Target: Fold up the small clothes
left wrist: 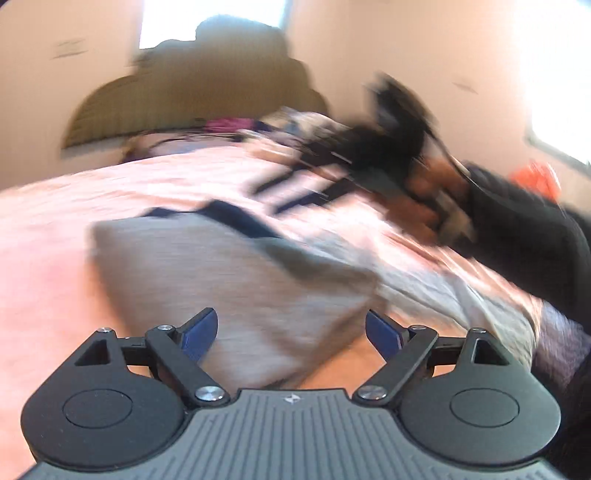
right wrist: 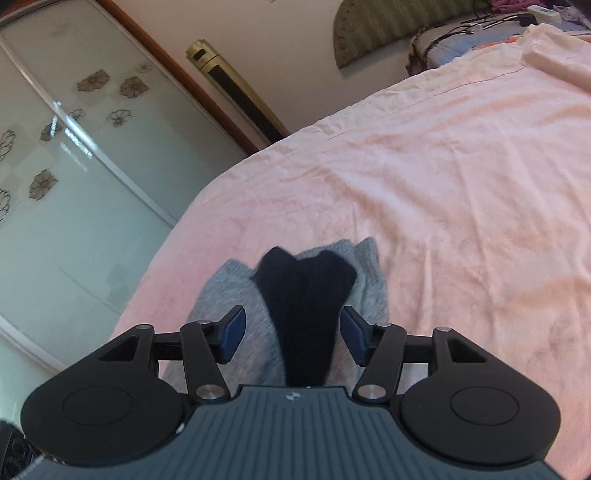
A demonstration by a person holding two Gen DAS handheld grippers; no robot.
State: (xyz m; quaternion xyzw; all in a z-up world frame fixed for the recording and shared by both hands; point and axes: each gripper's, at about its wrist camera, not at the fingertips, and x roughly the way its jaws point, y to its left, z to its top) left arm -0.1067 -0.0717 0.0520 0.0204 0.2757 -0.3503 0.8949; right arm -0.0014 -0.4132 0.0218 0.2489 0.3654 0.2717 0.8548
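A grey garment (left wrist: pixel 221 273) with dark navy trim (left wrist: pixel 236 218) lies on the pink bed sheet (left wrist: pixel 44 258); this view is blurred. My left gripper (left wrist: pixel 291 321) hovers over its near edge, blue pads wide apart and empty. At the right a hand (left wrist: pixel 428 206) in a dark sleeve holds the other tool. In the right wrist view a grey piece (right wrist: pixel 229 295) carries a black part (right wrist: pixel 306 295) on top. My right gripper (right wrist: pixel 292 317) stands open over it. The black cloth lies between the pads, and neither pad presses on it.
A pile of mixed clothes (left wrist: pixel 229 123) sits at the head of the bed below a green headboard (right wrist: pixel 388 26). A frosted sliding door (right wrist: pixel 74 166) and a gold-coloured column (right wrist: pixel 236 88) stand beyond the bed's left edge. Something orange (left wrist: pixel 535 177) lies at the far right.
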